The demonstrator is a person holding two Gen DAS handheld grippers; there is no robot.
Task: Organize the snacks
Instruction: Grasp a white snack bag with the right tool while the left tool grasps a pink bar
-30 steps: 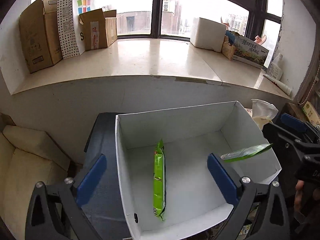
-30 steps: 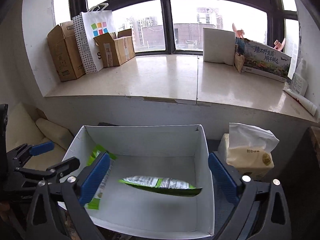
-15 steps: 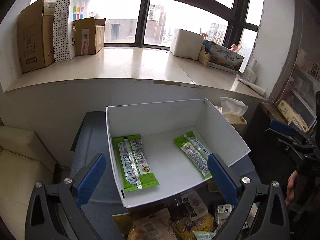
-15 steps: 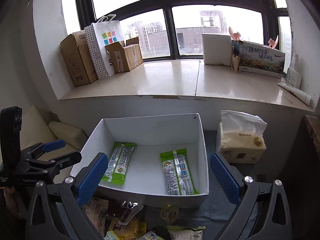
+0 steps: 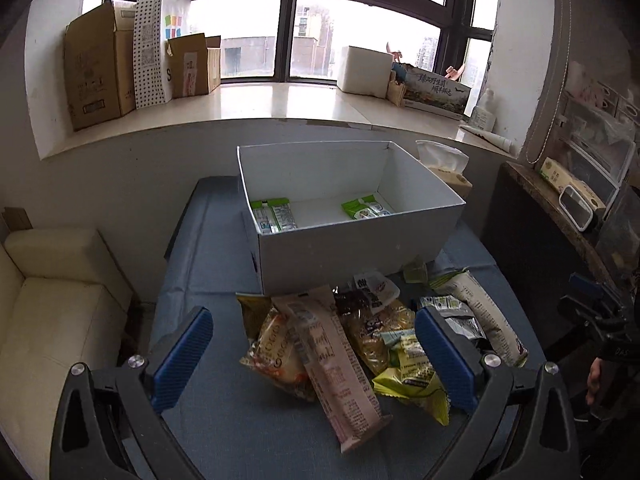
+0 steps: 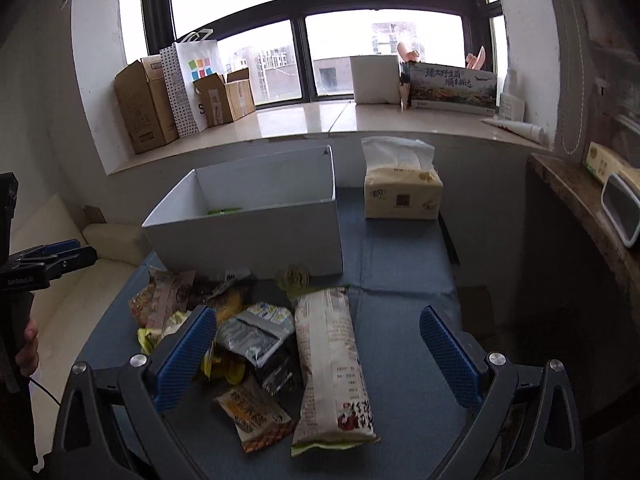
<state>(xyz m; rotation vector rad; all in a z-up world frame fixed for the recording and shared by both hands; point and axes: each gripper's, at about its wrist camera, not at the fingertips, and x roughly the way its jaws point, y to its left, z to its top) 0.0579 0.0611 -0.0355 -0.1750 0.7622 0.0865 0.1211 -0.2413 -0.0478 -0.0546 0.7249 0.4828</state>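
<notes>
A white open box (image 5: 352, 236) stands on the blue-grey table; it also shows in the right wrist view (image 6: 248, 236). Two green snack packets lie flat in it, one at the left (image 5: 274, 216) and one at the right (image 5: 364, 208). A heap of snack packets (image 5: 360, 336) lies in front of the box. It includes a long pinkish packet (image 5: 334, 364) and a long white packet (image 6: 330, 364). My left gripper (image 5: 312, 356) is open and empty above the heap. My right gripper (image 6: 316, 352) is open and empty above the long white packet.
A tissue pack (image 6: 402, 196) stands right of the box. Cardboard boxes (image 5: 100, 80) and a dotted paper bag (image 5: 154, 48) stand on the window ledge. A cream sofa (image 5: 44, 304) is to the left. A dark side shelf (image 6: 580, 208) is to the right.
Both grippers have pulled back from over the box. The two green packets they let go a second ago now lie flat inside it. The snack heap has come into view.
</notes>
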